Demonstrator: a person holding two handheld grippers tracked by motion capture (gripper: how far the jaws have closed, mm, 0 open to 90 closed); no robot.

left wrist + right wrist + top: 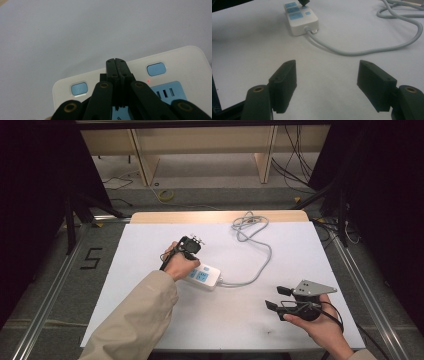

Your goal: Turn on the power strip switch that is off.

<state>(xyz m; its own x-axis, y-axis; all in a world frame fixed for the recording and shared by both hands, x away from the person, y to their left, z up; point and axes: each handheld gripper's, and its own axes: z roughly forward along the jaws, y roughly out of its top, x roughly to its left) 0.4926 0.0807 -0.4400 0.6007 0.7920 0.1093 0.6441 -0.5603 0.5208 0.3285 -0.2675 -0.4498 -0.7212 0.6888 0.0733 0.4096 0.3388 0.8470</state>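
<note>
Under the closed left gripper (117, 61) lies the power strip (190, 62).

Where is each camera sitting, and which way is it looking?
High view: above the table, looking forward and down; a sleeve, both hands, left gripper and right gripper show.
Left gripper view: rides the left gripper, looking along its shut black jaws at the power strip.
Right gripper view: rides the right gripper, looking between its open jaws across the table.
Shared: all three show the power strip.

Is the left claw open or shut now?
Shut: the left claw has its black jaws pressed together, tips above the power strip.
</note>
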